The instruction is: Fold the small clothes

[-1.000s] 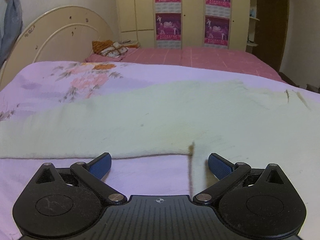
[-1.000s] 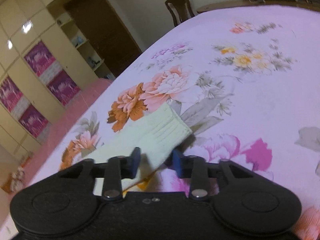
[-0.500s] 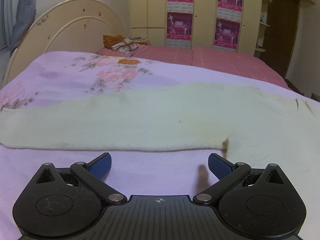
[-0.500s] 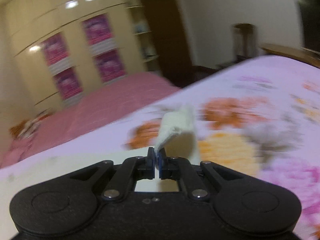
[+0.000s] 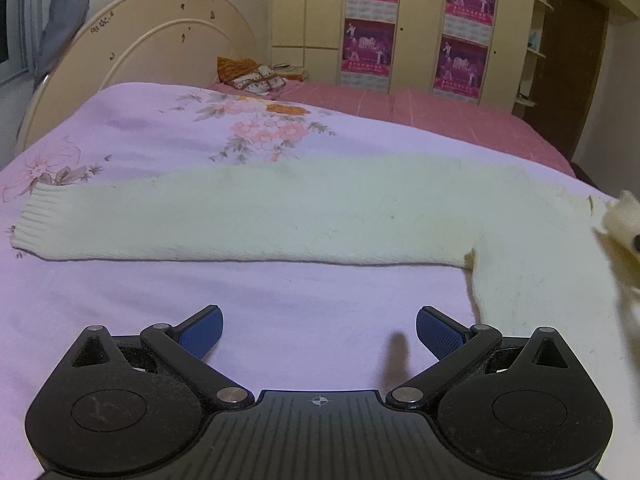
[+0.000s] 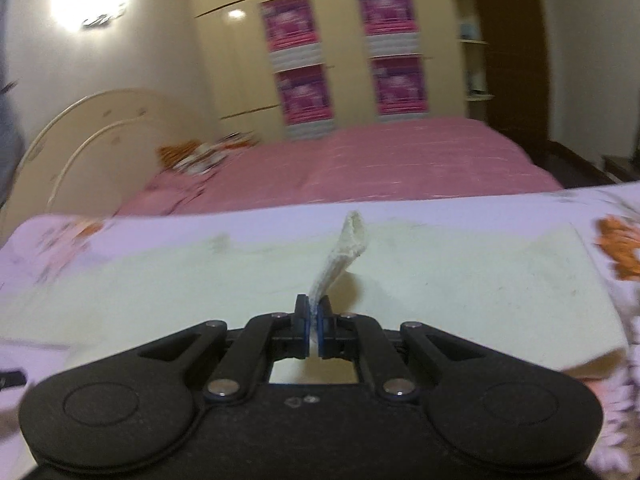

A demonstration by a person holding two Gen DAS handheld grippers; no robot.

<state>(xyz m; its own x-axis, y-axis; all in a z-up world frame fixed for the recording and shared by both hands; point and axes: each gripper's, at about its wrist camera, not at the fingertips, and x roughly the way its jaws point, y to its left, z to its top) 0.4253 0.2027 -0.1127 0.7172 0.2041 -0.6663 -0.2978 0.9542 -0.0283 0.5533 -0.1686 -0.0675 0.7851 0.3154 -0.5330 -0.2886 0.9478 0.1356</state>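
A cream knit sweater [image 5: 360, 216] lies flat on a lilac floral bedsheet [image 5: 160, 292]. Its left sleeve stretches left and ends in a ribbed cuff [image 5: 32, 220]. My left gripper [image 5: 319, 330] is open and empty, low over bare sheet just in front of that sleeve. My right gripper [image 6: 315, 320] is shut on the sweater's right sleeve cuff [image 6: 340, 256] and holds it lifted above the sweater's body [image 6: 440, 276]. The lifted cuff also shows at the right edge of the left wrist view [image 5: 624, 220].
A cream curved headboard [image 5: 132, 56] stands at the left. A second bed with a pink cover [image 5: 440, 116] lies beyond, with a patterned bundle [image 5: 252, 76] on it. Wardrobes with purple posters [image 5: 464, 32] line the far wall. A dark door [image 5: 576, 60] is at the right.
My right gripper closed on the right cuff, lifted it and swung it over the sweater's body. My left gripper slid left along the left sleeve, still open.
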